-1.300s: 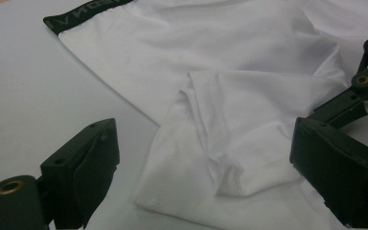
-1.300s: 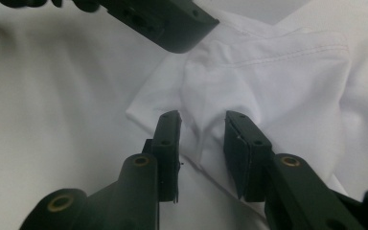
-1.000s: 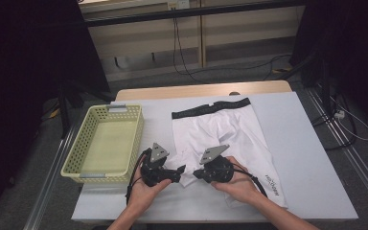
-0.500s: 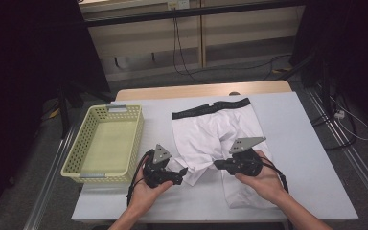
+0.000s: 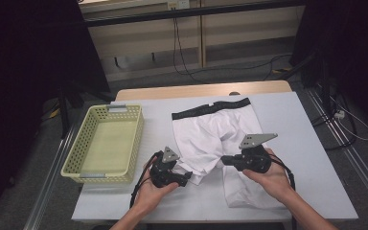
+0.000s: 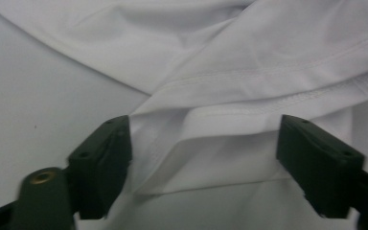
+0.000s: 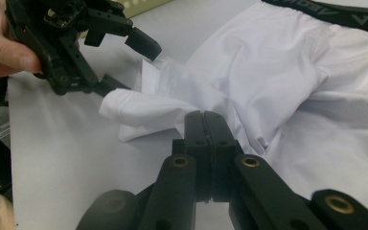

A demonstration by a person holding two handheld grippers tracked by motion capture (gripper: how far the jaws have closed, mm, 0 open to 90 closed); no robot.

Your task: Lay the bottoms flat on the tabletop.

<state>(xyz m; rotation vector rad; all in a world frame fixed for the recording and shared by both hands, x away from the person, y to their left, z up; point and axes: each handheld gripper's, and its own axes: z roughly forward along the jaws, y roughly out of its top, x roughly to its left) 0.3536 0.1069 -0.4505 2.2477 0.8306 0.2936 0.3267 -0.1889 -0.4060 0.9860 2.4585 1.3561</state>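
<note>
White shorts (image 5: 211, 134) with a black waistband (image 5: 211, 108) lie on the white table (image 5: 297, 120), one leg bunched and folded across the middle. My right gripper (image 5: 223, 160) is at that bunched fabric with its jaws pressed together on a pinch of the shorts (image 7: 278, 62); its tips (image 7: 204, 117) sit at the fold. My left gripper (image 5: 187, 178) rests on the table at the folded hem, open. In the left gripper view the shorts' hem (image 6: 249, 62) lies between the spread jaws of the left gripper (image 6: 201, 158). The right gripper view shows the left gripper (image 7: 134, 62) at the upper left, touching the cloth's corner.
A pale yellow perforated basket (image 5: 135, 143) stands on the table's left side, holding nothing. Beyond the table's far edge are dark floor, cables and furniture legs. Bare table surface lies to the right of the shorts and along the front edge.
My right gripper has moved to the right, dragging the shorts' leg fabric with it so the cloth bunches in the middle. The left gripper has stayed almost in place at the hem.
</note>
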